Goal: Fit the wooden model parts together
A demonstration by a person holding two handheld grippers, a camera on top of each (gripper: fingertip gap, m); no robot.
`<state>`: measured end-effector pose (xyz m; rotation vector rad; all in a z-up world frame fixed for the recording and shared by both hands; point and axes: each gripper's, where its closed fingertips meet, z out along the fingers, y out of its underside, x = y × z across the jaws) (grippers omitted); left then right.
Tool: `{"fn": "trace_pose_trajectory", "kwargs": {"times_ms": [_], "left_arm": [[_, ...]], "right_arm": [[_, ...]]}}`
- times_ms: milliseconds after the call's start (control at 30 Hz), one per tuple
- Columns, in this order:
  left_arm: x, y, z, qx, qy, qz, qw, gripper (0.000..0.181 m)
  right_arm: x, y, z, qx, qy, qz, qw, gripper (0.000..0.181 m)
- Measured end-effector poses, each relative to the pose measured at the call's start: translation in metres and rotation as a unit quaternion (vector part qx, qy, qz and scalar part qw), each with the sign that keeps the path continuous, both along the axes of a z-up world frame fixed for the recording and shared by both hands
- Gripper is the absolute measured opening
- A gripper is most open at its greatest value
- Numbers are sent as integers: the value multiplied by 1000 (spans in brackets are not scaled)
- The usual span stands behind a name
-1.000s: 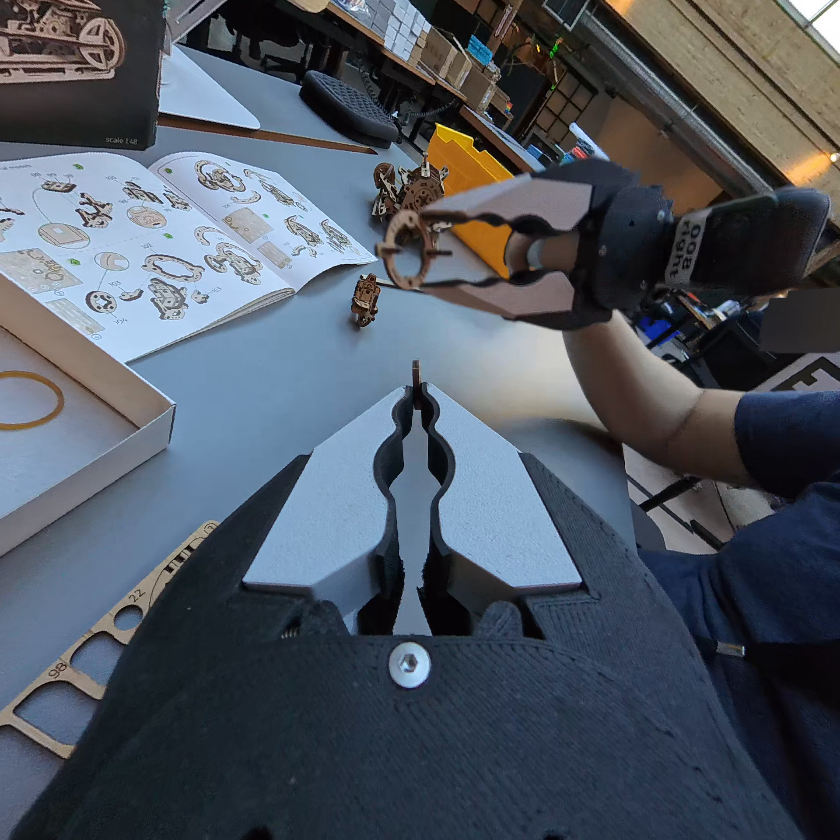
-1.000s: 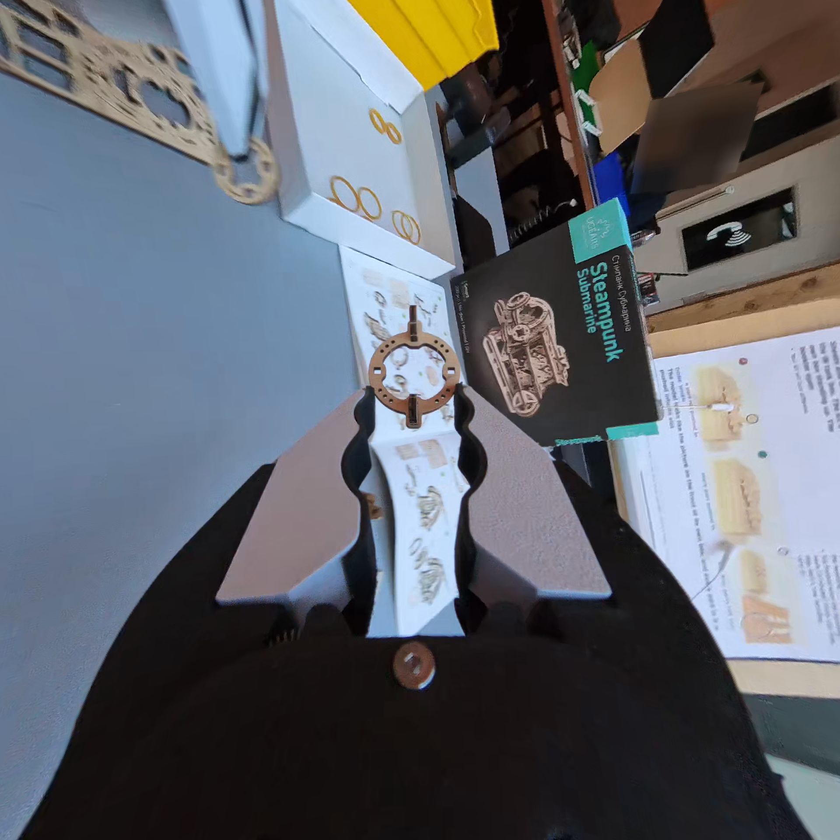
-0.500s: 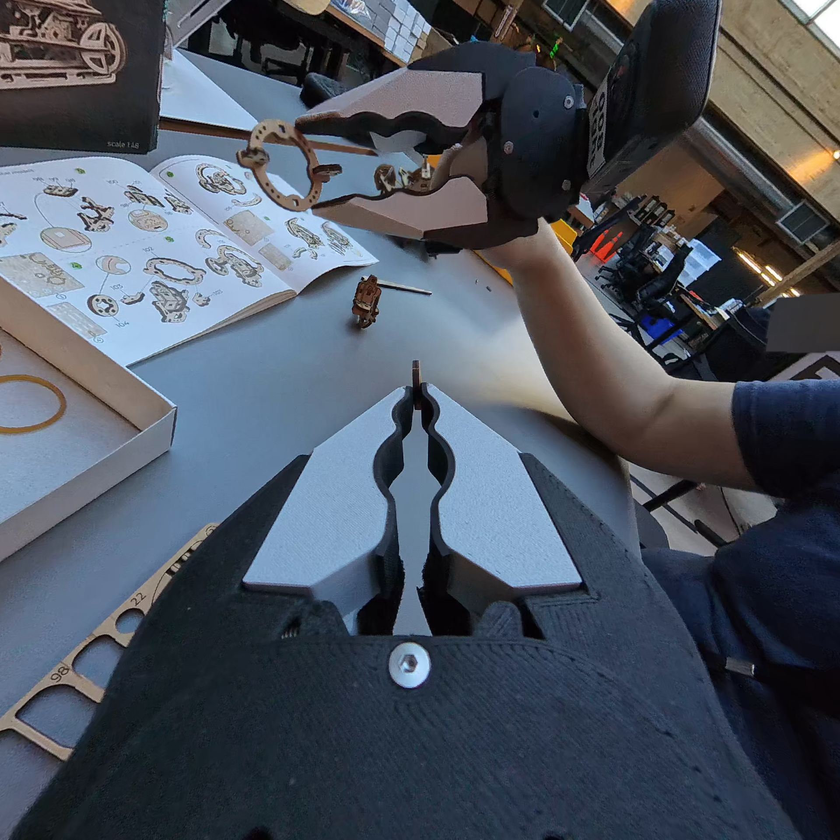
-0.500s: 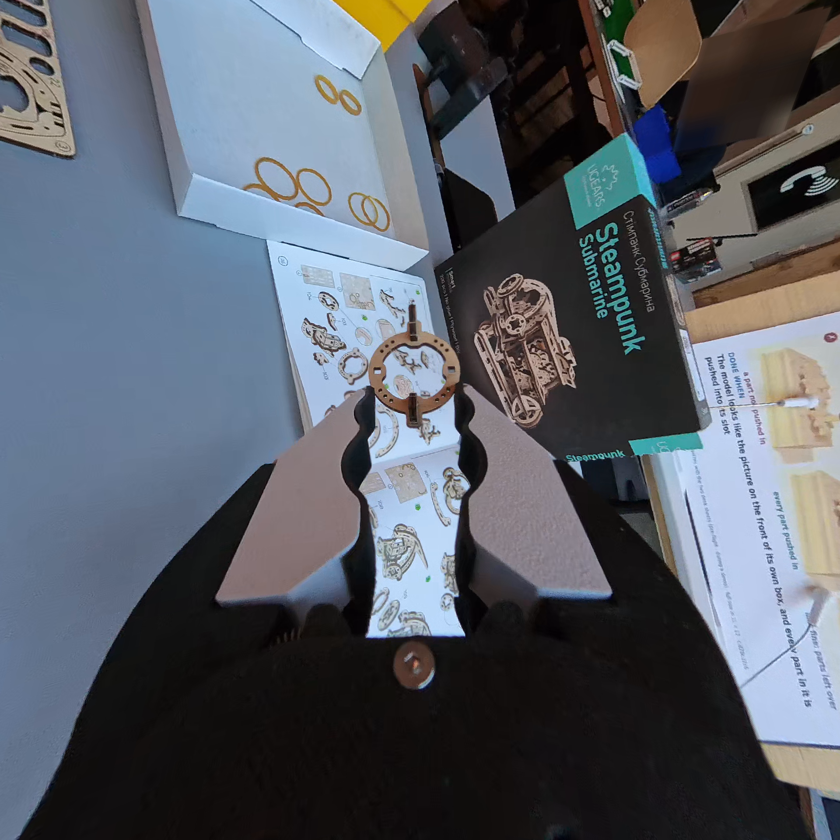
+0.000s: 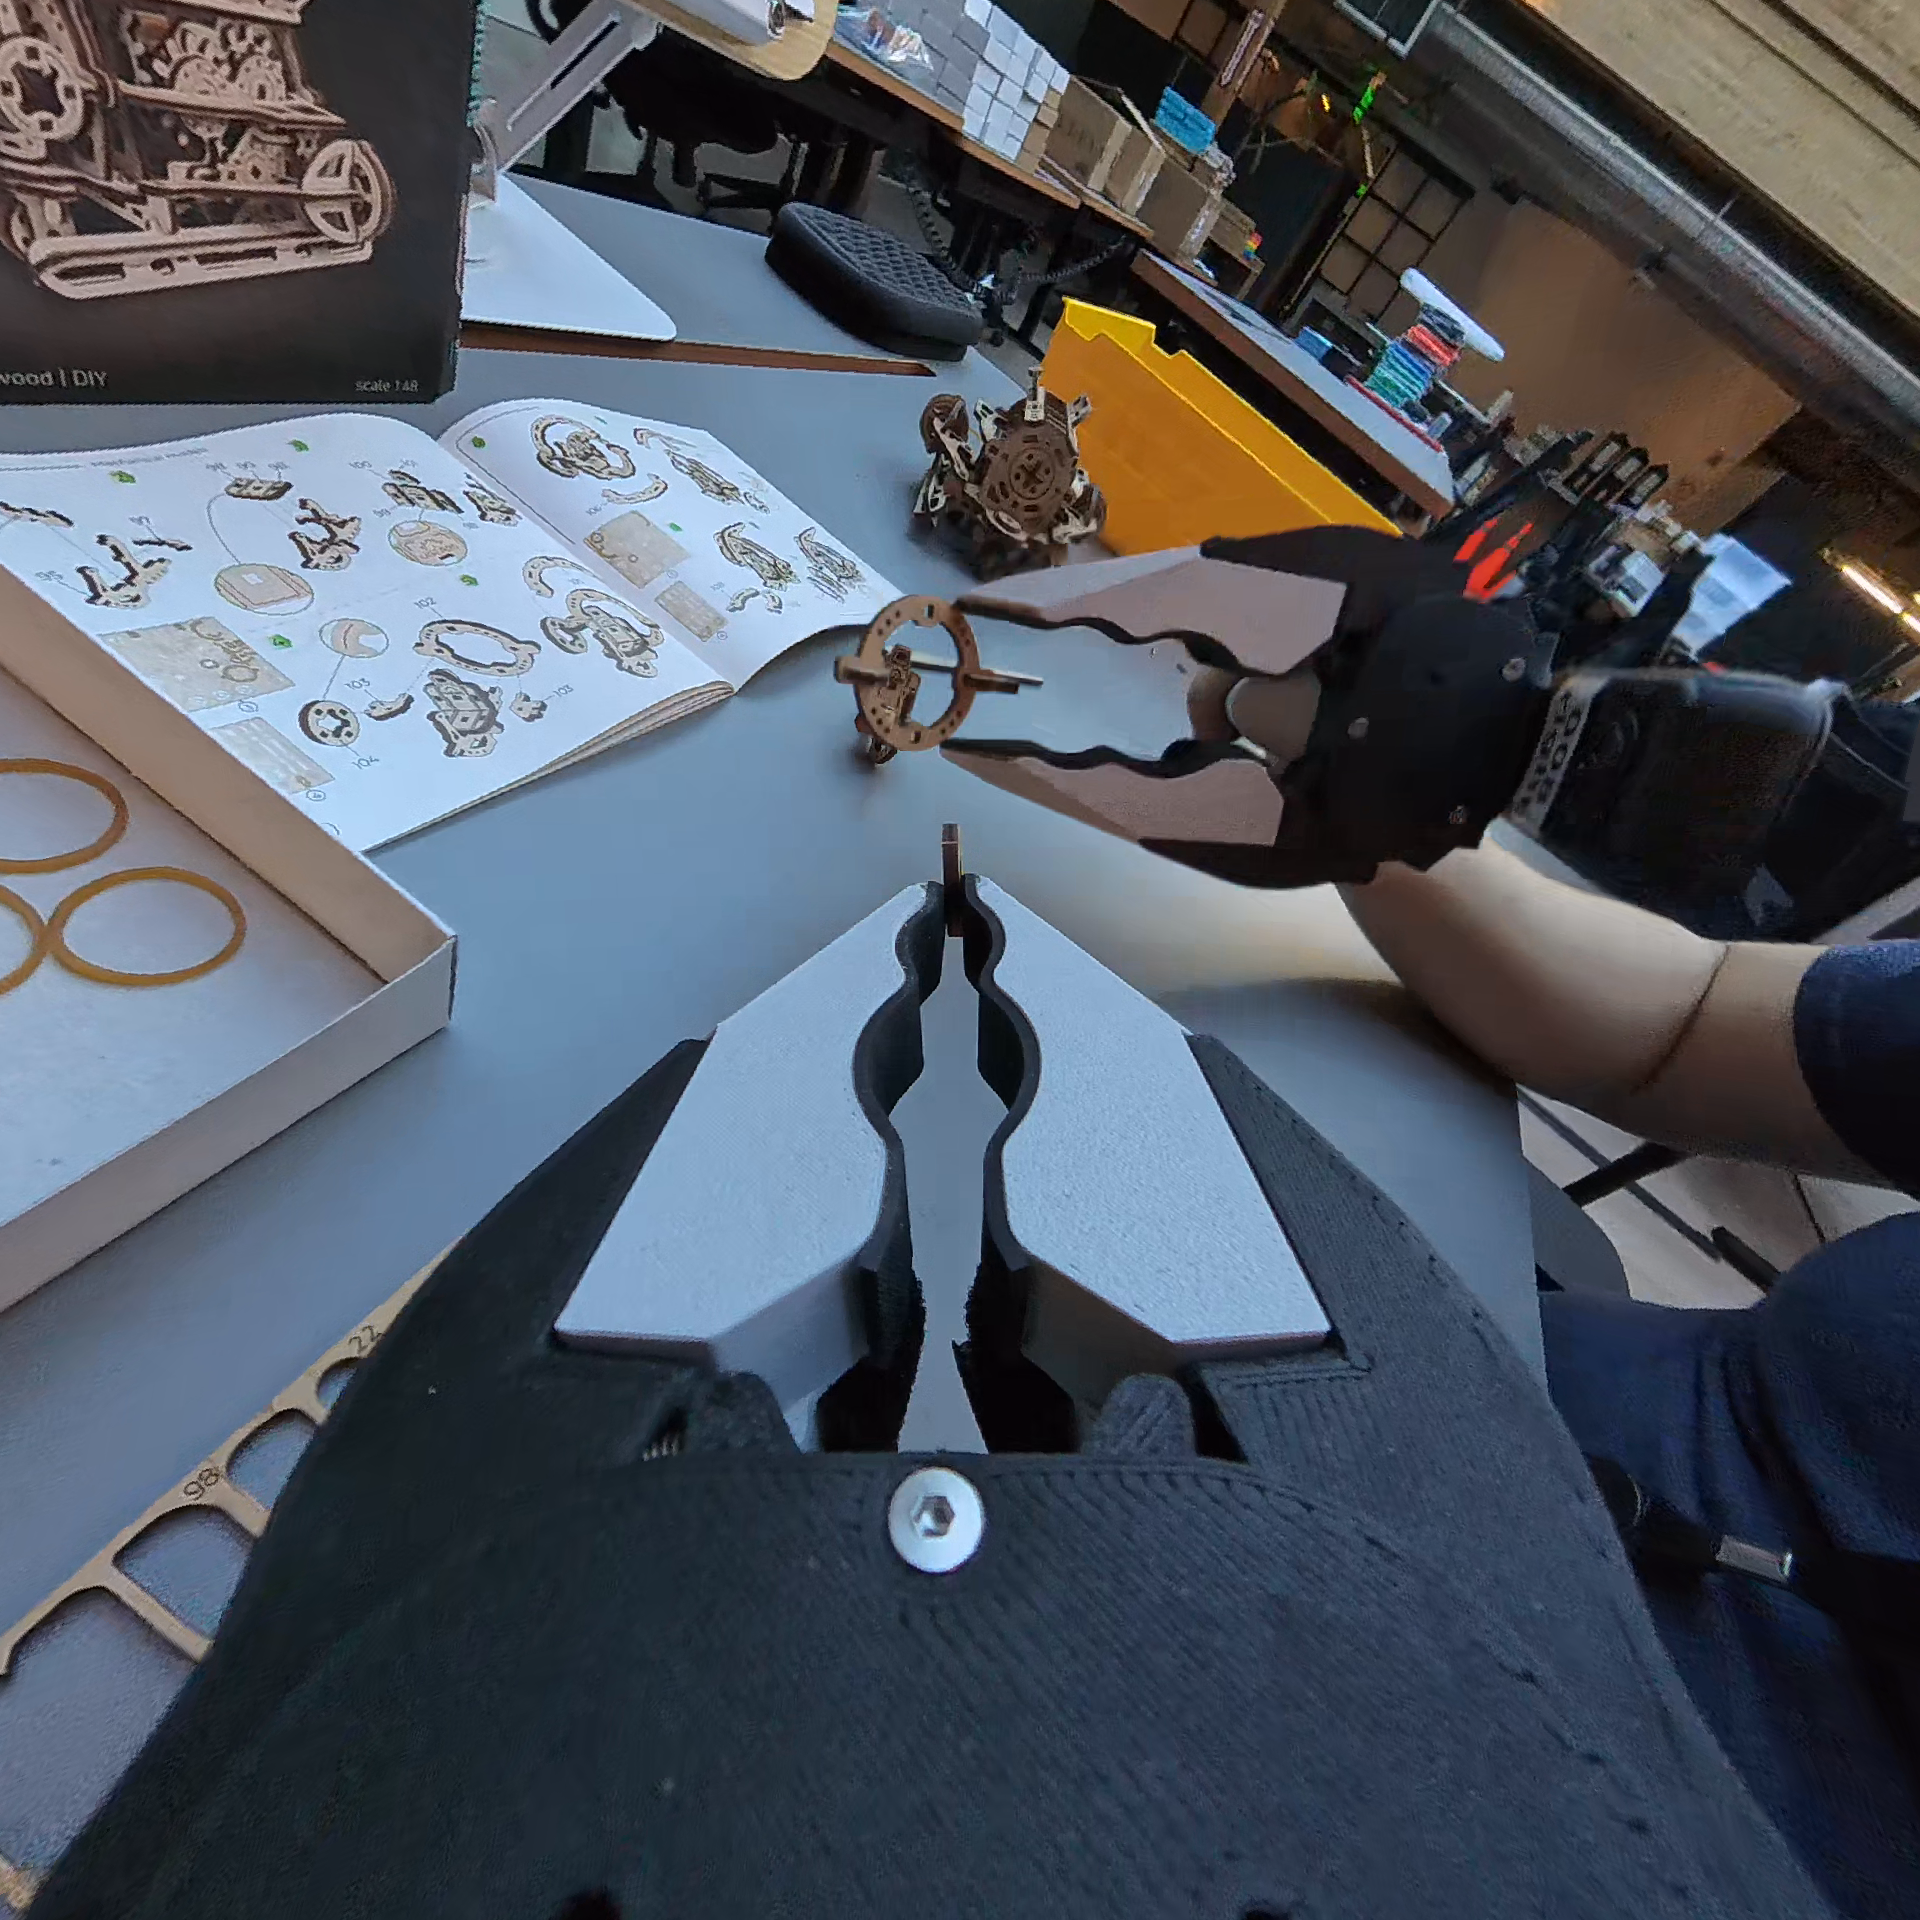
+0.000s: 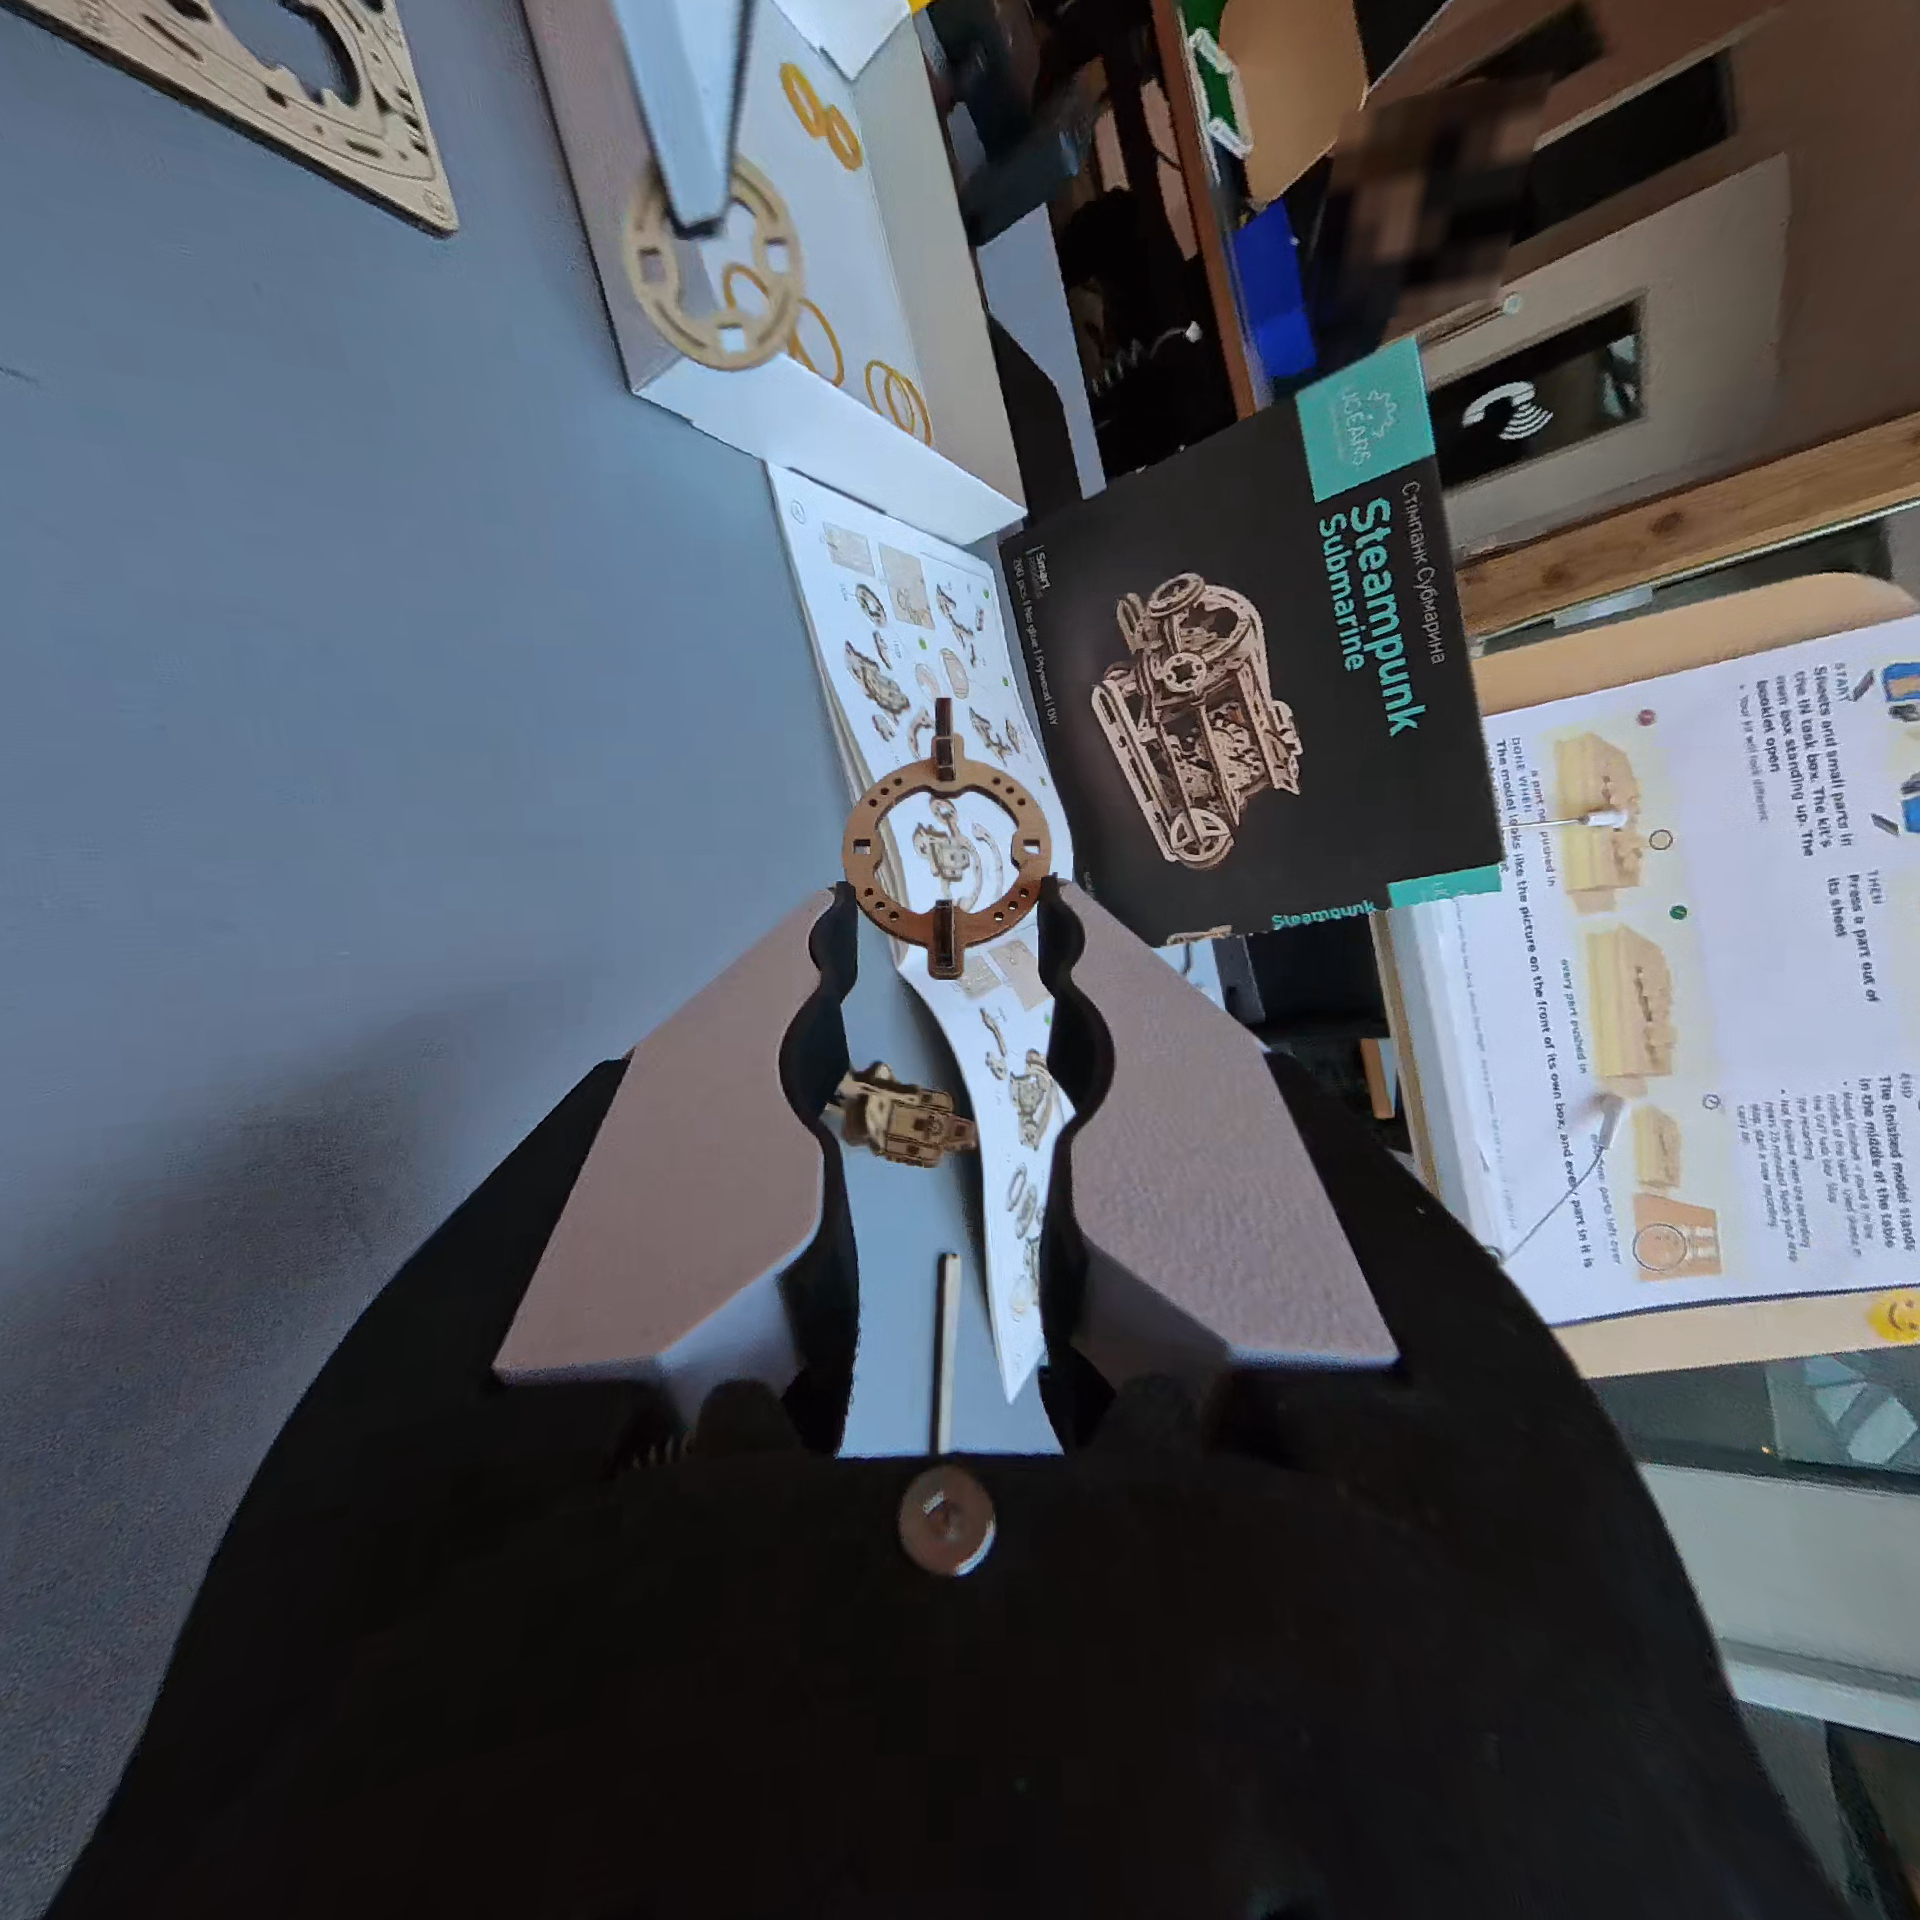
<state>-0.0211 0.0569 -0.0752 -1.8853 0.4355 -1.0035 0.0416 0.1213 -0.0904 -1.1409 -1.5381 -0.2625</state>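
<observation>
My left gripper [image 5: 949,896] is shut on a pale flat wooden disc with cut-outs, edge-on as a thin sliver [image 5: 949,857] in the left wrist view and face-on at the top of the right wrist view [image 6: 712,270]. My right gripper [image 6: 945,894] is shut on a brown wooden ring with two tabs [image 6: 940,847]. In the left wrist view the right gripper [image 5: 954,675] holds the ring [image 5: 914,686] above the grey table, just beyond my left fingertips. A small wooden sub-assembly [image 6: 899,1127] lies on the table under the ring.
A part-built wooden model [image 5: 1008,488] stands by a yellow bin [image 5: 1174,447]. The open instruction booklet [image 5: 416,603], black kit box [image 5: 208,187], white tray with rubber bands [image 5: 395,935], punched wooden sheet [image 5: 208,1486] and a thin stick [image 6: 945,1351] lie around. Some 10 centimetres of space lies between my two pairs of fingers.
The right gripper, raised high to the left half a second ago, has come down and back to the right with the ring. The left gripper has stayed shut and nearly still.
</observation>
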Motion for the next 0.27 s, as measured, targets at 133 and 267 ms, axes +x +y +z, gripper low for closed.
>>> {"fn": "trace_pose_trajectory", "kwargs": {"times_ms": [133,267], "left_arm": [[4,-1,-4,0,14,-2,1000,0],[0,2,-10,-2,33,10,999,0]], "right_arm": [[-5,1,-17,13,-26,-2,1000,34],[-10,1,-26,-16,-21,2,1000,34]]}}
